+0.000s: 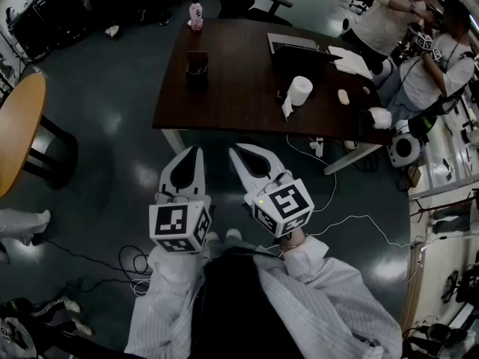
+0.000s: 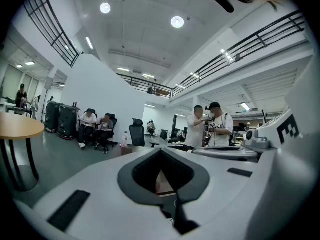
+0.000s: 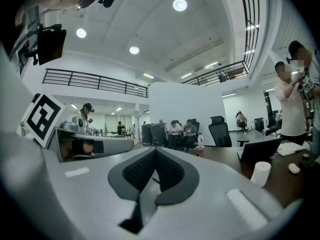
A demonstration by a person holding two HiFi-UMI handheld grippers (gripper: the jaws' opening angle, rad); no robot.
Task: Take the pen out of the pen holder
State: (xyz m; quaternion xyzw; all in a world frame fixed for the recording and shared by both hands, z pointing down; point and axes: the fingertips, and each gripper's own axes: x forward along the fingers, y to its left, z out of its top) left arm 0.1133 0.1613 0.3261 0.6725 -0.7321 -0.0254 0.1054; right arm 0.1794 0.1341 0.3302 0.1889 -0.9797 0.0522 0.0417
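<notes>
The dark pen holder (image 1: 197,72) stands near the left end of the dark brown table (image 1: 239,103); I cannot make out a pen in it at this distance. Both grippers hover side by side over the floor, short of the table's near edge, pointing toward it. The left gripper (image 1: 197,150) is shut with nothing between its jaws, and its closed tips (image 2: 161,150) aim at the table. The right gripper (image 1: 233,149) is also shut and empty, its jaws (image 3: 155,150) meeting at a point. The holder lies well ahead of the left gripper.
On the table are a pink-capped bottle (image 1: 196,13), a laptop (image 1: 293,47), a white paper roll (image 1: 300,90) and papers (image 1: 349,60). People stand at the right end (image 1: 393,13). A round wooden table (image 1: 16,129) is at left. Cables (image 1: 352,219) trail over the floor.
</notes>
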